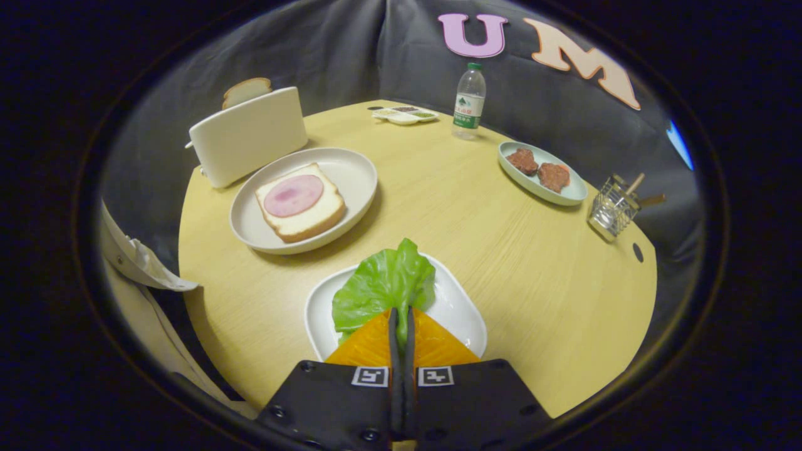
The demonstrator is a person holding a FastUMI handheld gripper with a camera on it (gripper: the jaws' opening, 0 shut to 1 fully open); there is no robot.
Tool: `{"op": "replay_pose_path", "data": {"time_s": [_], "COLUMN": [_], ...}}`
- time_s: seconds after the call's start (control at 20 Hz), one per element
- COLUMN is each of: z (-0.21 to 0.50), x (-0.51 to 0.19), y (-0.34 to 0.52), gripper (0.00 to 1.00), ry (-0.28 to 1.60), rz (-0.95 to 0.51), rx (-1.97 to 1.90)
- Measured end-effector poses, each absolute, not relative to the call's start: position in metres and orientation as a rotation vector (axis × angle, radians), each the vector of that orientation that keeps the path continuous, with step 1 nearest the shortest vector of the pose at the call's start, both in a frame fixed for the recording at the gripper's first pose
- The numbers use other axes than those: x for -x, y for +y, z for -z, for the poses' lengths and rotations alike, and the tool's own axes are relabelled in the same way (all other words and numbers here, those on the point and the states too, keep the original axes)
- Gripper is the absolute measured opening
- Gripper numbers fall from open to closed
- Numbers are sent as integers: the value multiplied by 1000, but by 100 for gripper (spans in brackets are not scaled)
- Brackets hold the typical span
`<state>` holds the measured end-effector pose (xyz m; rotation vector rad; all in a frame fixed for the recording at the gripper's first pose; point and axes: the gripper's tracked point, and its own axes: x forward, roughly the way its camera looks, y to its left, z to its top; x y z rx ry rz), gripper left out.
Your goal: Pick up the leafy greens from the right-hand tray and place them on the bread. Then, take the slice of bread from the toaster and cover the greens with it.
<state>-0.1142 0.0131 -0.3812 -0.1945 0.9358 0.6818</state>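
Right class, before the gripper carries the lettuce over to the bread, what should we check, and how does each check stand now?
1. Gripper fingers closed on the lettuce leaf: ok, the leaf is pinched between them.
2. Leaf lifted off the white tray: cannot tell.
3. Ham-topped bread flat on its plate: ok.
4. Table between tray and plate free: ok.
5. Bread slice waiting in the toaster: ok.

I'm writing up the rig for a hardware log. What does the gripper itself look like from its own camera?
The gripper has two orange, wedge-shaped fingers with ribbed faces and thin black inner edges. They sit on a black body made of two angular blocks, each bearing a square black-and-white marker near the centre seam, with small screws on the surface. No cables are visible.
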Motion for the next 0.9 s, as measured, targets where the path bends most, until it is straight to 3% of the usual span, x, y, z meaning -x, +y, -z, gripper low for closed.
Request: {"op": "replay_pose_path", "data": {"time_s": [0.9], "z": [292], "x": [100], "y": [103], "gripper": [4], "ry": [810], "rz": [-700], "rx": [205]}}
